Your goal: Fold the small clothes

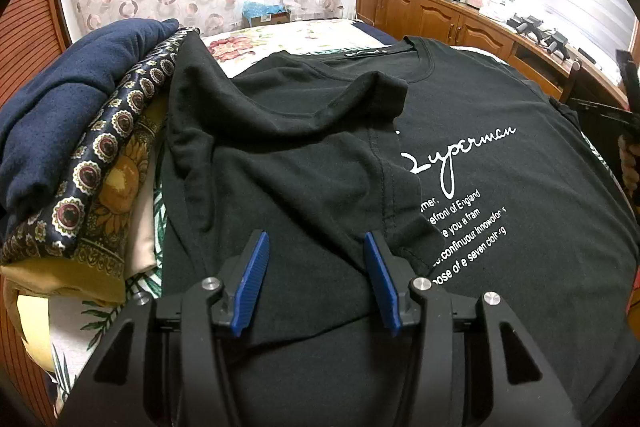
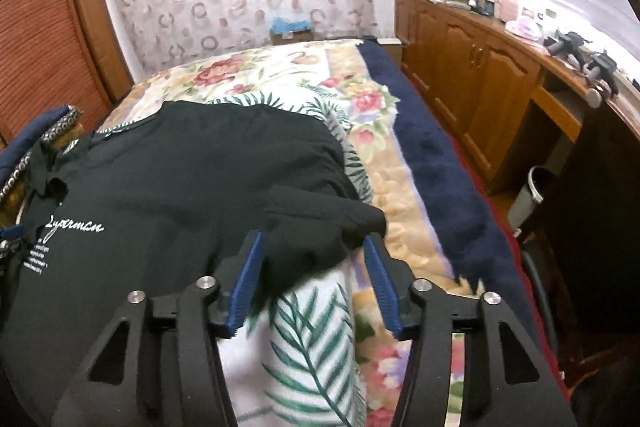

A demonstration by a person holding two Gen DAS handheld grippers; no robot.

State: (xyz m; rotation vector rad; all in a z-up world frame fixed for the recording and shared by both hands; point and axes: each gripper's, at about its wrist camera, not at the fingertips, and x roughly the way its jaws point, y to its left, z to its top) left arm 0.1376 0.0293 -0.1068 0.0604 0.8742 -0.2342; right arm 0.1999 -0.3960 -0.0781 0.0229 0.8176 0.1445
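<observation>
Black T-shirt (image 1: 460,147): spread front-up on the bed (image 2: 280,75), white "Superman" print showing. One side and its sleeve (image 1: 280,115) are folded in over the chest, covering the start of the print.

Left gripper (image 1: 316,239): jaws spread, holding nothing; blue pads (image 1: 256,275) rest just above the folded-over fabric, which lies directly ahead and beneath. Print sits ahead to its right.

Right gripper (image 2: 314,241): jaws apart, nothing clamped; the shirt's other sleeve (image 2: 328,219) lies bunched between and just ahead of the fingertips, whether touching cannot be told. Shirt body extends ahead to its left.

Leaf-print sheet (image 2: 308,339): under the shirt, below the right gripper.

Clothes pile (image 1: 80,147): navy garment atop patterned fabrics, left of the left gripper, beside the shirt.

Wooden cabinets (image 2: 480,67): far right of the right gripper, cluttered top.
</observation>
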